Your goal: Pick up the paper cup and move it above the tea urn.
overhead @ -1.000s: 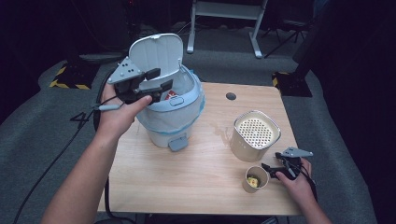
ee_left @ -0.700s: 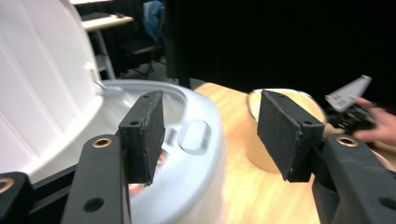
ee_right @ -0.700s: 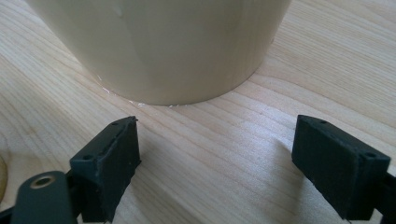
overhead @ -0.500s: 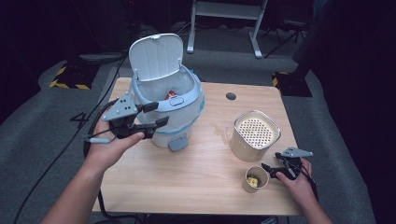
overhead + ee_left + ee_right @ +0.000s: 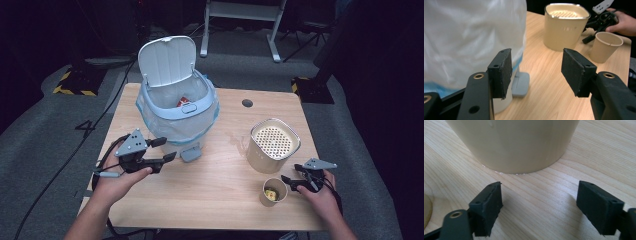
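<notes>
Item: small beige paper cup (image 5: 274, 192) with yellowish scraps inside, upright on the pale wooden counter (image 5: 220, 200), just left of my right tool (image 5: 291, 183). That tool is nearer; its jaws have just been closing yet stand apart, nothing between them, bare counter ahead. My left tool (image 5: 166, 149), jaws apart and empty, sits beside the pale blue lidded bin (image 5: 178, 114). The right gripper view shows the cream perforated-top canister (image 5: 514, 142) close ahead; the left gripper view shows the cup's rim.

Bin (image 5: 177, 112) left on table (image 5: 220, 200); canister (image 5: 272, 145) right, cup (image 5: 274, 191) before it.
</notes>
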`<state>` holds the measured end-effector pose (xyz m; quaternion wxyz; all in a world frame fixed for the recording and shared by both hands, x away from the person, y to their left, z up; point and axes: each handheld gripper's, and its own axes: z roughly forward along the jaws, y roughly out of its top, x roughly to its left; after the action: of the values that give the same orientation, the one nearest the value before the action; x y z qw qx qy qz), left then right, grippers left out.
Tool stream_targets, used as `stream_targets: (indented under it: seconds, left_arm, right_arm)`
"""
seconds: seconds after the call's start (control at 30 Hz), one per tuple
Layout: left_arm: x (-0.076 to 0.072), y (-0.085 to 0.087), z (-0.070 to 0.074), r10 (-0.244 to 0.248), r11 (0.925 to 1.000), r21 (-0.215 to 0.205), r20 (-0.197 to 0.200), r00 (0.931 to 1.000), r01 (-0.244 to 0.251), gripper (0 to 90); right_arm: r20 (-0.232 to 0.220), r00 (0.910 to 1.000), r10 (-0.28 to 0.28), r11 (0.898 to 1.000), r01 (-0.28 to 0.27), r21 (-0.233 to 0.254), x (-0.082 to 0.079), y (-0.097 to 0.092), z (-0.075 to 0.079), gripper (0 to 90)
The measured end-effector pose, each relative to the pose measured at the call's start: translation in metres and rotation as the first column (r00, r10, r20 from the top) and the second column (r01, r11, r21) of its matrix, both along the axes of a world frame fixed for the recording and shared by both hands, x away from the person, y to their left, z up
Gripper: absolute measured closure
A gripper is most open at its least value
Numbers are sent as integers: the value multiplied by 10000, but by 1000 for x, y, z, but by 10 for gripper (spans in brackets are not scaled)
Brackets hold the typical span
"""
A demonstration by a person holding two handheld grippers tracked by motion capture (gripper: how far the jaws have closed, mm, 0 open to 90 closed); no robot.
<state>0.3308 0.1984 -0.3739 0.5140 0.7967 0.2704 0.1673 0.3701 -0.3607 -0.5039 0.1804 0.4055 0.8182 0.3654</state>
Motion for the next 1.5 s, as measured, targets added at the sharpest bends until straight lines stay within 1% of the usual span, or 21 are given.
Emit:
stream_targets:
  seconds: [0.17,0.2,0.23,0.4,0.47,0.57,0.67,0.73,0.77,0.83,0.9,0.93,1.0,1.07,1.1,1.13,1.17,1.2,1.23,1.3,1.5]
  left_arm:
    - [-1,2,-30,268,9996,104,-402,9988,-265,422]
    - [-1,2,-30,268,9996,104,-402,9988,-265,422]
    - [0,3,-39,374,9992,128,-552,9978,-367,422]
    - [1,6,-56,562,9984,163,-873,9946,-550,421]
    - [4,8,-71,758,9968,349,-1150,9905,-722,422]
    - [7,11,-80,869,9953,549,-1319,9875,-802,421]
    - [10,14,-95,1070,9931,661,-1747,9788,-968,422]
    - [10,15,-98,1138,9919,766,-1767,9777,-1016,422]
    - [11,16,-104,1290,9889,978,-1934,9726,-1117,423]
    - [11,16,-109,1400,9862,1170,-2068,9683,-1175,426]
    - [12,17,-114,1602,9793,1566,-2107,9643,-1285,426]
    - [12,17,-114,1602,9793,1566,-2107,9643,-1285,427]
    - [14,18,-120,1840,9718,1884,-2314,9553,-1416,425]
    - [14,18,-121,1904,9694,1982,-2345,9533,-1449,423]
    - [14,18,-123,2015,9634,2234,-2390,9499,-1482,420]
    - [14,18,-123,2015,9634,2234,-2390,9499,-1482,415]
    - [14,18,-125,2110,9564,2499,-2345,9489,-1509,409]
    - [14,18,-125,2110,9564,2499,-2345,9489,-1509,404]
    - [14,17,-128,2136,9497,2759,-2239,9509,-1483,400]
    - [15,16,-129,2090,9527,2650,-2152,9539,-1490,376]
    - [16,16,-130,2270,9494,2660,-2149,9499,-1667,340]
  right_arm:
    - [61,10000,63,10000,-63,16,-2,-3,0,270]
    - [61,10000,63,10000,-63,16,-2,-3,0,270]
    - [0,9999,112,9999,-112,-19,-4,-4,1,284]
    - [-196,9997,139,9999,-141,-90,-10,-7,6,299]
    - [-289,9995,128,9999,-128,12,-15,-10,10,309]
    - [-331,9994,108,9999,-104,109,-22,-14,14,312]
    - [-354,9993,119,9997,-111,220,-28,-17,15,324]
    - [-397,9991,171,9995,-161,258,-31,-19,15,331]
    - [-439,9988,223,9994,-211,284,-35,-20,15,334]
    - [-476,9985,269,9993,-256,291,-39,-22,15,341]
    - [-502,9982,320,9989,-303,347,-43,-23,15,346]
    - [-502,9982,320,9989,-303,347,-43,-23,15,346]
    - [-463,9982,371,9986,-354,385,-49,-25,17,347]
    - [-459,9979,463,9980,-442,460,-53,-24,18,347]
    - [-458,9975,540,9975,-519,476,-55,-24,19,350]
    - [-439,9970,631,9971,-610,465,-56,-24,19,352]
    - [-442,9966,700,9966,-679,473,-58,-23,20,355]
    - [-442,9966,700,9966,-679,473,-58,-23,20,355]
    - [-304,9957,878,9951,-863,488,-61,-21,20,366]
    - [-184,9952,961,9942,-951,505,-65,-19,22,372]
    - [49,9946,1034,9929,-1035,582,-74,-15,29,375]
